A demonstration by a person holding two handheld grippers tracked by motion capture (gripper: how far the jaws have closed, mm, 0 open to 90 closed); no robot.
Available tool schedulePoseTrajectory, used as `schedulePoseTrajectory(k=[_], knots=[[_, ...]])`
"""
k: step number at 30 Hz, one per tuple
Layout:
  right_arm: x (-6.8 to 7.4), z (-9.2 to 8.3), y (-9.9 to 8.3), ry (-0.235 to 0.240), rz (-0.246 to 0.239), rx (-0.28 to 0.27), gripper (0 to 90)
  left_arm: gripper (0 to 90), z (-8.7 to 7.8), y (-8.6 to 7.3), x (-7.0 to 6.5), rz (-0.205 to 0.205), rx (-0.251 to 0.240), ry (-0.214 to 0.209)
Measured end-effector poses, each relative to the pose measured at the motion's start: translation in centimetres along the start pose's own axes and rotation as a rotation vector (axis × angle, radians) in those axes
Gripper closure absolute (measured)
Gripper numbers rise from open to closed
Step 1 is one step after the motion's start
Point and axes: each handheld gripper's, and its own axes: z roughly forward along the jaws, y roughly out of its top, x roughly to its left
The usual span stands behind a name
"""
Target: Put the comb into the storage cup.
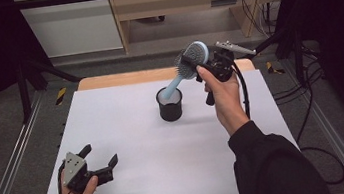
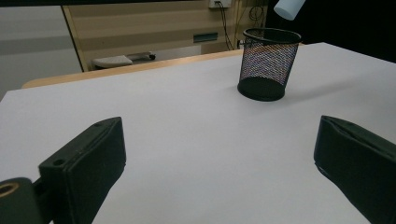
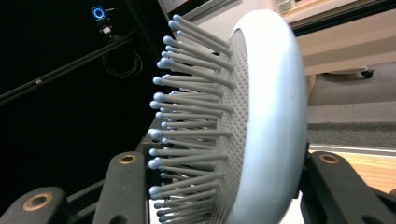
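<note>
Hairbrush over the cup

Right claw (image 1: 201, 67) grips the hairbrush (image 1: 191, 60) head; its handle slants down-left, tip seemingly inside the mesh cup (image 1: 170, 104) (left claw (image 1: 101, 156) open, idle).

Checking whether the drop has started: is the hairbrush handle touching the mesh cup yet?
Apart. The left gripper view shows the handle tip of the hairbrush hanging in the air above the rim of the mesh cup, with a clear gap between them.
</note>
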Motion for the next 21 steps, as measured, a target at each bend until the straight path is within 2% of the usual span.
schedulePoseTrajectory(k=[21], knots=[[-0.39, 0.33, -0.26, -0.011, 0.001, 0.008, 51.1, 2.4, -0.01, -0.01, 0.03, -0.004, -0.001, 0.001]])
